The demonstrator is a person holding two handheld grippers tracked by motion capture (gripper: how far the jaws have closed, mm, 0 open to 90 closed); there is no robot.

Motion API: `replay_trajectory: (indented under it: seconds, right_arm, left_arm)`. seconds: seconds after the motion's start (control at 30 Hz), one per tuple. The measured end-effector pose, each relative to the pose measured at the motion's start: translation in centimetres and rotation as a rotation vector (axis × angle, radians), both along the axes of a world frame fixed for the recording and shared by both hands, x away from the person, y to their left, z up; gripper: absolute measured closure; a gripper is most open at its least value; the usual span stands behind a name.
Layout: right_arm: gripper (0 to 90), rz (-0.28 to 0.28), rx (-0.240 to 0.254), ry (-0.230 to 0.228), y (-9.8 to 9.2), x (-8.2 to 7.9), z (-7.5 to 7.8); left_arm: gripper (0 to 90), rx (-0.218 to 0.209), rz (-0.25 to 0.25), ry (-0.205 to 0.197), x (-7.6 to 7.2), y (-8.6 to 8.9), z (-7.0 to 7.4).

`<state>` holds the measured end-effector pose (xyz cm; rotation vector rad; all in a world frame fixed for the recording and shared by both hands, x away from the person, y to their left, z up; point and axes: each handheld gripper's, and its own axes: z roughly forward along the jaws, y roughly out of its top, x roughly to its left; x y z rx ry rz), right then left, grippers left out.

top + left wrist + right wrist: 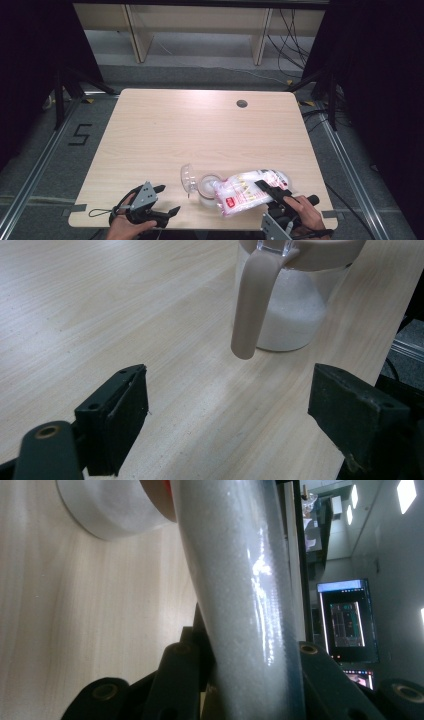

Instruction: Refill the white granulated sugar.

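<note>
A clear plastic bag of white granules (pixel 245 192) with a red label lies tilted near the table's front edge, its mouth end over a clear jar (pixel 207 189). My right gripper (pixel 265 189) is shut on the bag's right part. In the right gripper view the bag (pixel 245 595) is pinched between the jaws, with the jar (pixel 110 505) beyond it. The jar's clear domed lid (pixel 188 177) hangs open at its left. My left gripper (pixel 170 199) is open and holds nothing, left of the jar. In the left gripper view the jar (pixel 290 315), partly filled with white granules, stands beyond that gripper (pixel 227 410), with a beige strap (pixel 252 305) hanging down its side.
The light wooden table (pixel 200 130) has a dark cable hole (pixel 242 103) at its back right. Wooden shelving (pixel 200 30) and loose cables lie on the floor behind it. A lit monitor (pixel 345 620) stands off the table's edge.
</note>
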<state>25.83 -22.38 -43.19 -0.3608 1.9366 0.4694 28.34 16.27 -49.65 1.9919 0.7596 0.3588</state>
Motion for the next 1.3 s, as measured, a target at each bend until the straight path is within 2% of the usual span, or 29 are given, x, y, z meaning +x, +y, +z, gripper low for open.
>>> replay_trajectory:
  seconds: [0.03, 0.07, 0.1, 0.13, 0.17, 0.23, 0.27, 0.3, 0.33, 0.4, 0.43, 0.47, 0.5, 0.53, 0.7, 0.77, 0.83, 0.87, 0.9, 1.0, 1.03, 1.1, 1.13, 1.17, 1.3]
  right_arm:
    - [75.7, -0.010, 0.023, 0.019, 0.0, -0.1, -0.2]
    - [75.8, -0.009, 0.021, 0.016, 0.0, -0.1, -0.2]
    - [75.9, -0.016, 0.035, 0.036, 0.0, -0.1, -0.3]
    - [75.9, -0.009, 0.037, 0.030, 0.0, 0.0, -0.2]
    - [76.1, -0.019, 0.059, 0.054, 0.0, -0.1, -0.3]
    - [76.2, -0.011, 0.068, 0.051, -0.1, 0.1, -0.2]
    - [76.3, -0.035, 0.121, 0.087, -0.3, 0.1, -0.5]
    - [76.4, -0.023, 0.109, 0.076, -0.4, 0.3, -0.3]
    - [76.4, -0.020, 0.161, 0.103, -0.6, 0.5, -0.5]
    - [76.6, -0.017, 0.166, 0.112, -0.9, 0.8, -0.3]
    - [76.7, -0.031, 0.207, 0.142, -1.2, 0.9, -0.5]
    - [76.9, -0.019, 0.206, 0.130, -1.3, 1.1, -0.3]
    - [77.0, -0.043, 0.271, 0.178, -1.6, 1.1, -0.6]
    - [77.1, -0.045, 0.304, 0.201, -1.9, 1.2, -0.5]
    - [77.7, -0.055, 0.418, 0.263, -2.8, 2.0, -0.6]
    - [77.9, -0.053, 0.474, 0.294, -3.0, 2.3, -0.7]
    - [78.1, -0.057, 0.534, 0.311, -3.3, 2.8, -0.8]
    - [78.4, -0.053, 0.575, 0.335, -3.4, 3.1, -0.9]
    - [78.5, -0.048, 0.608, 0.358, -3.4, 3.3, -1.0]
    - [79.1, -0.047, 0.671, 0.392, -3.5, 4.2, -1.4]
    - [79.2, -0.046, 0.677, 0.399, -3.5, 4.4, -1.5]
    - [79.5, -0.047, 0.706, 0.428, -3.5, 5.0, -1.9]
    - [79.7, -0.044, 0.710, 0.432, -3.5, 5.4, -2.1]
    - [79.8, -0.058, 0.739, 0.452, -3.4, 5.6, -2.4]
    - [79.9, -0.049, 0.805, 0.510, -3.5, 6.9, -3.1]
  left_arm:
    - [15.8, 0.000, -0.003, 0.004, 0.0, 0.0, 0.0]
    - [15.8, -0.004, -0.002, -0.001, 0.0, 0.0, 0.0]
    - [15.8, -0.005, -0.001, -0.002, 0.0, 0.0, 0.0]
    - [15.8, 0.000, -0.002, 0.002, 0.0, 0.0, 0.0]
    - [15.8, 0.000, -0.003, 0.005, 0.0, 0.0, 0.0]
    - [15.8, 0.009, -0.001, -0.003, 0.0, 0.0, 0.0]
    - [15.8, 0.014, -0.002, -0.006, 0.0, 0.0, 0.1]
    - [15.8, 0.001, -0.002, -0.002, 0.0, 0.0, 0.0]
    - [15.8, 0.001, -0.001, -0.002, 0.0, 0.0, 0.0]
    - [15.8, 0.001, -0.001, -0.001, 0.0, 0.0, 0.0]
    - [15.8, 0.003, 0.001, -0.001, 0.0, 0.0, 0.0]
    - [15.8, 0.012, 0.000, -0.004, 0.0, 0.0, 0.0]
    - [15.8, 0.005, -0.003, 0.000, 0.0, 0.0, 0.0]
    - [15.8, 0.004, -0.003, -0.002, 0.0, 0.0, 0.0]
    - [15.8, 0.002, 0.001, 0.004, 0.0, -0.1, 0.0]
    - [15.8, 0.033, -0.004, 0.000, 0.1, 0.1, 0.0]
    - [15.8, 0.015, 0.000, 0.002, 0.1, 0.0, 0.0]
    - [15.8, 0.032, -0.004, -0.001, 0.1, 0.1, 0.0]
    - [15.8, 0.003, -0.001, -0.002, 0.0, -0.1, 0.0]
    - [15.8, 0.002, 0.002, 0.000, 0.0, 0.0, 0.0]
    - [15.8, 0.001, 0.004, 0.003, 0.0, -0.1, 0.0]
    - [15.8, 0.019, -0.009, -0.010, 0.1, 0.0, 0.0]
    - [15.8, -0.007, 0.007, 0.005, 0.0, -0.1, -0.1]
    - [15.8, 0.009, -0.002, -0.001, 0.1, 0.0, 0.0]
    - [15.8, 0.007, 0.002, 0.002, 0.1, 0.0, -0.1]
